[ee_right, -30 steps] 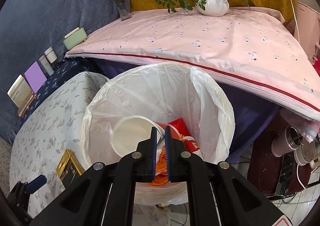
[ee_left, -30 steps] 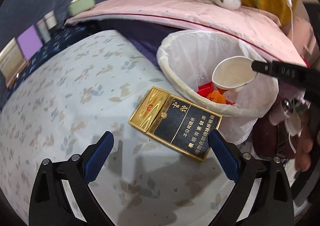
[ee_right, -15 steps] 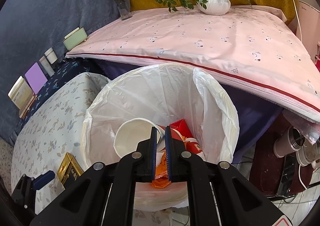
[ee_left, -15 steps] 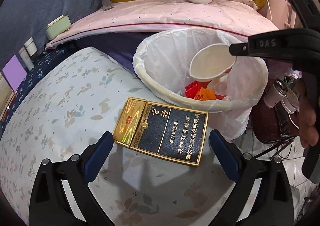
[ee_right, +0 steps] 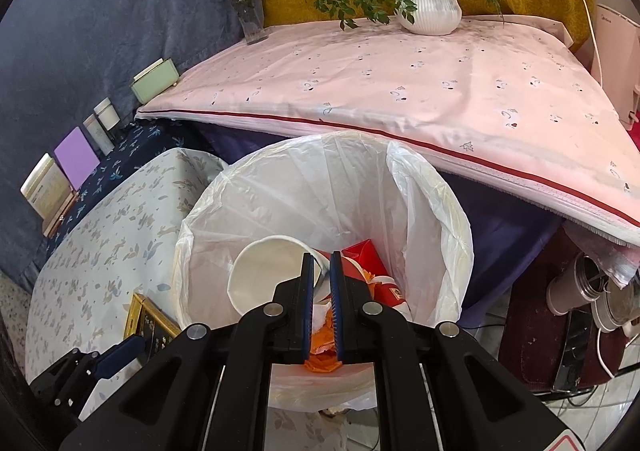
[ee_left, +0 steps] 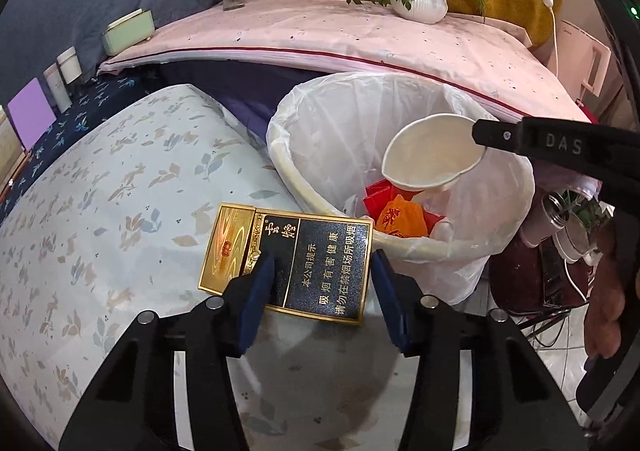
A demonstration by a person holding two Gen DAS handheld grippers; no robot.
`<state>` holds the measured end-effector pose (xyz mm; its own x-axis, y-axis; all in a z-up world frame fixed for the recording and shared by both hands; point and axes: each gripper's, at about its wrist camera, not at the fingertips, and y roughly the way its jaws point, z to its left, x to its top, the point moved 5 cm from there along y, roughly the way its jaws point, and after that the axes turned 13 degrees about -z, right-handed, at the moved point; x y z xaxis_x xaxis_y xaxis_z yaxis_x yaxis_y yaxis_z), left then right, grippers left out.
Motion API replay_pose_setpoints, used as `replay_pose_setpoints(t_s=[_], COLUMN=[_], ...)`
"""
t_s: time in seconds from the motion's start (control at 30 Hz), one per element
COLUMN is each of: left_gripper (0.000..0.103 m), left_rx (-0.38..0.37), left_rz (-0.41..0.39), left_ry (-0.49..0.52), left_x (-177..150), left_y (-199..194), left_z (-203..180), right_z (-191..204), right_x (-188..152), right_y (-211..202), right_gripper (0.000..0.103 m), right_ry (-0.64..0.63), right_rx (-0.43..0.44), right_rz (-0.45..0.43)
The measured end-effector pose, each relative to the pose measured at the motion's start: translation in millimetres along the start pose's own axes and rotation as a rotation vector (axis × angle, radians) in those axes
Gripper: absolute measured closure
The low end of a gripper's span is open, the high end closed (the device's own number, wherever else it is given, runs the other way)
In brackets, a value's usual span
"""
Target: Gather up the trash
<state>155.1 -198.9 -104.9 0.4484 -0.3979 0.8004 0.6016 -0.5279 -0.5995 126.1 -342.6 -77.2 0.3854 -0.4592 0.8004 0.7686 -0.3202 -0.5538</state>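
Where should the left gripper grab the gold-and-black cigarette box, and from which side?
Grip the cigarette box across its black end, the end overhanging the table edge toward the trash bin. It lies flat, so come in low from that near edge. The left gripper already straddles it, jaws open, one finger over the face.

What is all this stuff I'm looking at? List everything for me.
Paper cup: one, white, held over the bin.
Cigarette box: one, black and gold, on the floral cloth.
Bin: one, white liner, red and orange wrappers inside.
Plant pot: one, white, on the pink cloth.
Flower vase: one, clear, same cloth.
Green box: one, by the blue backdrop.
Left gripper: open, straddling the cigarette box.
Right gripper: shut on the paper cup's rim.
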Motion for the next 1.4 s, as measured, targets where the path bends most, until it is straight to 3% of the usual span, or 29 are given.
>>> replay_pose_setpoints(t_s=[0.2,0.27,0.33,0.37,0.53,0.63,0.8,0.87,0.97,1.03,1.23,1.4], left_gripper=[0.054,0.042,0.017,0.014,0.012,0.011,0.016,0.025,0.053,0.058,0.058,0.058], left_rx=[0.031,0.056,0.062,0.059,0.016,0.032,0.055,0.054,0.043,0.053,0.036,0.075], left_rz=[0.005,-0.003,-0.016,-0.021,0.016,0.013,0.002,-0.011,-0.014,-0.021,-0.020,-0.011], left_ry=[-0.084,-0.097,-0.104,-0.102,-0.038,0.003,0.013,0.016,0.040,0.035,-0.052,-0.096], left_x=[-1.2,-0.8,0.9,1.8,-2.9,-4.5,-2.8,-1.1,1.2,2.6,4.8,0.0], left_y=[-0.1,-2.0,-3.8,-4.1,7.3,12.2,14.5,12.9,11.6,11.6,8.1,4.4], left_z=[24.5,34.4,41.7,44.1,44.9,41.7,38.2,34.4,24.3,21.2,31.1,49.5], right_z=[-3.0,-3.5,-3.9,-3.8,-1.4,1.6,4.3,5.0,6.5,6.5,7.3,6.7], right_x=[0.9,0.5,-0.3,-0.8,-4.2,-5.6,-5.6,-4.5,-3.9,-3.3,-2.9,-1.4], right_y=[-3.4,-3.6,-3.2,-2.5,0.0,1.3,2.1,2.0,1.1,0.1,-4.2,-5.3], right_gripper=[0.095,0.095,0.095,0.095,0.095,0.095,0.095,0.095,0.095,0.095,0.095,0.095], right_ry=[0.004,0.005,0.007,0.009,0.008,0.006,-0.001,-0.004,-0.009,-0.009,-0.013,-0.011], right_rx=[0.001,0.001,0.002,0.003,0.006,0.009,0.010,0.012,0.015,0.018,0.022,0.027], right_rz=[-0.004,-0.004,-0.002,0.000,0.008,0.012,0.014,0.013,0.012,0.010,0.008,0.005])
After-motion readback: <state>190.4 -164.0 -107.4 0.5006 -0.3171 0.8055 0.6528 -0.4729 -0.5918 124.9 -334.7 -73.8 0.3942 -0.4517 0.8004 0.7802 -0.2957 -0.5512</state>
